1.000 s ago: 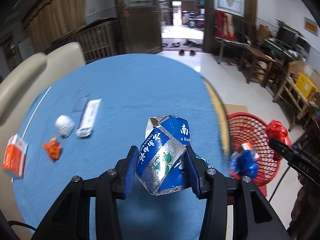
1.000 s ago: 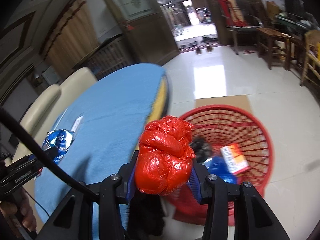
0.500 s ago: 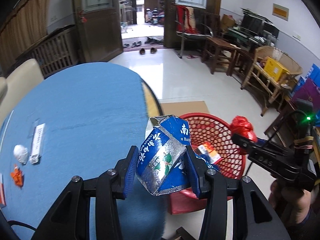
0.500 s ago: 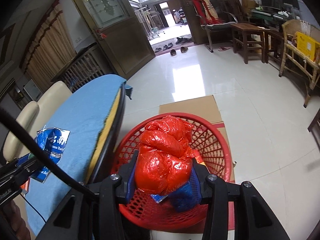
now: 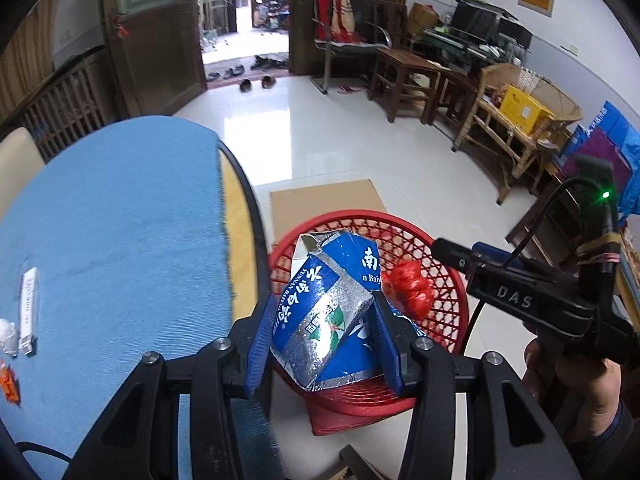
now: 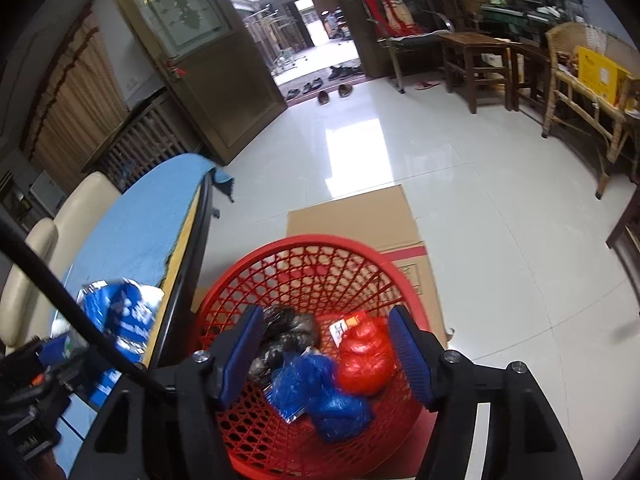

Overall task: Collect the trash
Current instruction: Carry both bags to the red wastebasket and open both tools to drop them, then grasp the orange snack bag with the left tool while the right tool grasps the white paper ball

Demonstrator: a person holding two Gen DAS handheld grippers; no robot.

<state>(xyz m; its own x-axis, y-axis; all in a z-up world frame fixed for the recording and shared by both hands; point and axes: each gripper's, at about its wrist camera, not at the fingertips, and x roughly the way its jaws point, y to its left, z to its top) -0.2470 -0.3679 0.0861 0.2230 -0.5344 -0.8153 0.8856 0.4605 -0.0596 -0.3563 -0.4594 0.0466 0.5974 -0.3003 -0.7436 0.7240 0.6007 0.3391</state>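
My left gripper is shut on a crushed blue and silver carton, held over the near rim of the red mesh basket that stands on the floor beside the table. My right gripper hangs above the same red basket with its jaws opening and nothing pressed between them. The red plastic bag lies inside the basket, beside a blue wrapper and dark crumpled trash. In the left wrist view the red bag shows just past the carton.
The blue-clothed round table still carries a white tissue ball, a white wrapper strip and an orange scrap at its left. Flat cardboard lies under the basket. Wooden chairs line the far wall.
Both grippers swung from the table over to the basket. The right jaws spread and the red bag dropped into the basket. The left keeps its grip on the carton.
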